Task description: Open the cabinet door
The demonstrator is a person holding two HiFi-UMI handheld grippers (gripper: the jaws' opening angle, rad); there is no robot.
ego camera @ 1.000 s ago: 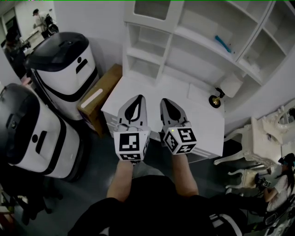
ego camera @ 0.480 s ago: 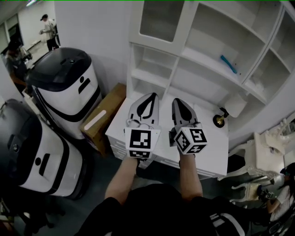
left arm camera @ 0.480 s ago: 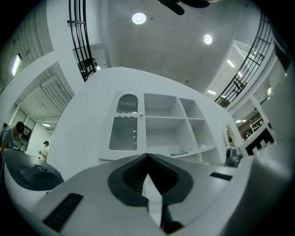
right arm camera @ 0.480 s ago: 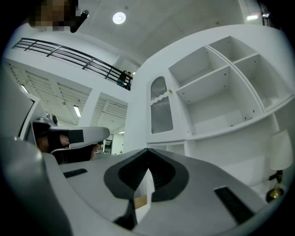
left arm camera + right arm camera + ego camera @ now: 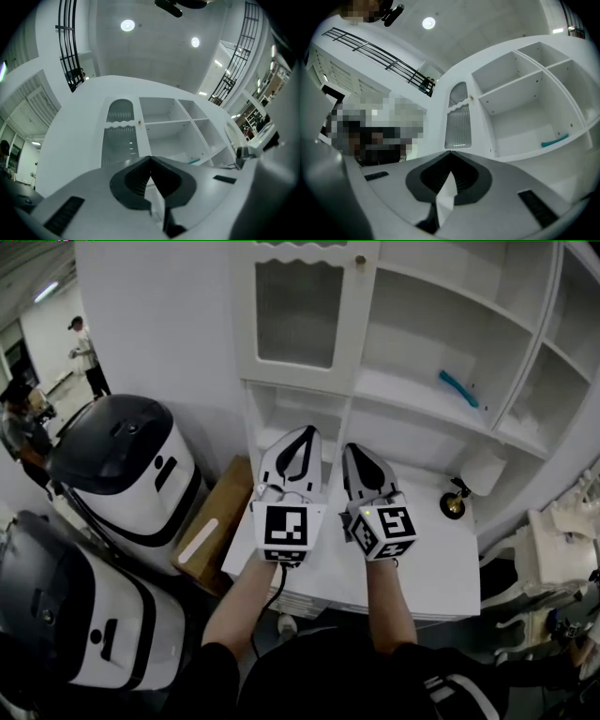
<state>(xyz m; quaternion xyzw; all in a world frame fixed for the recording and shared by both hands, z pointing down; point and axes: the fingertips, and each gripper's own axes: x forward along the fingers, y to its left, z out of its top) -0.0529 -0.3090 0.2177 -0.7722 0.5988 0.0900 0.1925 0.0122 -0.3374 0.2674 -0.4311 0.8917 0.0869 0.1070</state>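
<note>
My left gripper (image 5: 301, 430) and right gripper (image 5: 351, 448), both clenched empty, now sit higher and nearer the closed cabinet door (image 5: 298, 315) at upper centre, its knob (image 5: 360, 259) untouched.

Counter (image 5: 431, 559) mid & front free; lamp (image 5: 457, 502) blocks back-right corner; box (image 5: 211, 531) vs left edge; shut door (image 5: 300, 315) over back-left corner.

I see the left gripper (image 5: 150, 160), jaws together and empty, tilted up toward the closed ribbed door (image 5: 119, 146), with open shelves (image 5: 171, 133) just to its right.
</note>
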